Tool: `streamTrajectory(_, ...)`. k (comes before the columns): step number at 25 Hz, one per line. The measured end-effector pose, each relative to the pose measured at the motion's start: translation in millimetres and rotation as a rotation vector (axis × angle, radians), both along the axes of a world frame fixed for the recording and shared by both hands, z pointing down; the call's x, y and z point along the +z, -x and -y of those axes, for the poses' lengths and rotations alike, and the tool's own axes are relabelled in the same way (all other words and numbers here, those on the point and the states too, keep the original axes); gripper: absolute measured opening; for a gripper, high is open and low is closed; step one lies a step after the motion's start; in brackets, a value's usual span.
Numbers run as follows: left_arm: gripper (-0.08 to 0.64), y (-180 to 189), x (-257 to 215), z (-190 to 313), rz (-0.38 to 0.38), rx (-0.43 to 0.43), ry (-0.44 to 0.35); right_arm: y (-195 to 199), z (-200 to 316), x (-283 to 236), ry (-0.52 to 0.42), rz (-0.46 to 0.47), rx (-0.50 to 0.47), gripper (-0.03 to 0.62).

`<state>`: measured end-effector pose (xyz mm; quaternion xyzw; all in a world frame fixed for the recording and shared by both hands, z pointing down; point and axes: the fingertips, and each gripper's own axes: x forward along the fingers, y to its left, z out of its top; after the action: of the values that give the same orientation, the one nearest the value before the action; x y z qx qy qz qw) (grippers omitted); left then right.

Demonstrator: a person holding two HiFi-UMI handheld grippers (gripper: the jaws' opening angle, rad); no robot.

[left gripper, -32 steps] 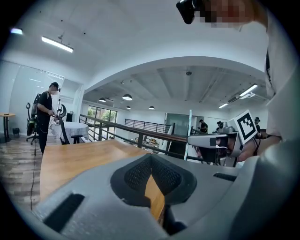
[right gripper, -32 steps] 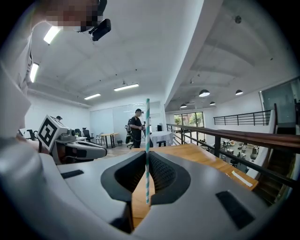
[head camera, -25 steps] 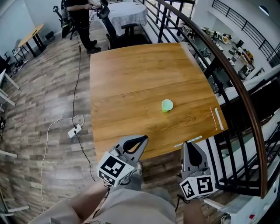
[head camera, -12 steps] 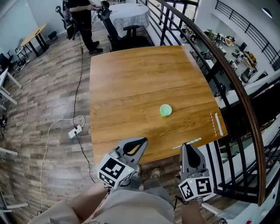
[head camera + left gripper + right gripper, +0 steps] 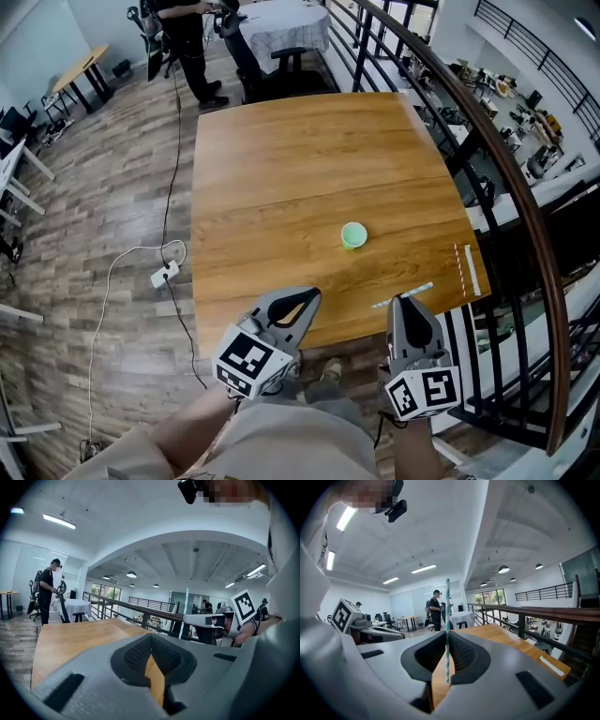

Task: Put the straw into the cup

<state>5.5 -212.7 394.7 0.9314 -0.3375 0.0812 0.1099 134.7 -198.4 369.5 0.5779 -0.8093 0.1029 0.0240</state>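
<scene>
A small green cup (image 5: 353,235) stands upright on the wooden table (image 5: 281,169), right of its middle. My right gripper (image 5: 407,302) hovers at the table's near edge, shut on a teal-and-white striped straw (image 5: 403,295) that lies crosswise at its tip. In the right gripper view that straw (image 5: 447,620) rises straight up out of the shut jaws of the right gripper (image 5: 445,667). The left gripper (image 5: 305,298) hangs beside it at the near edge, shut and holding nothing. The cup lies ahead of both grippers, a short way up the table.
Two more straws (image 5: 466,269) lie at the table's right edge. A dark railing (image 5: 487,159) runs along the right side. A power strip and cable (image 5: 161,274) lie on the floor to the left. A person (image 5: 192,37) and a chair (image 5: 281,66) are beyond the far end.
The view has shifted slightly. Both grippers and the held straw stay at the table's near edge, almost unmoved.
</scene>
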Motion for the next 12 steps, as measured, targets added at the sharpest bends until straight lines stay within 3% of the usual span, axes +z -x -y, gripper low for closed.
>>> streamTrajectory(12,0.014,-23.5,3.4,59.6,0.037,0.002,-0.073,0.2,82.0,-5.9,-0.072,-0.039,-0.046,0.035)
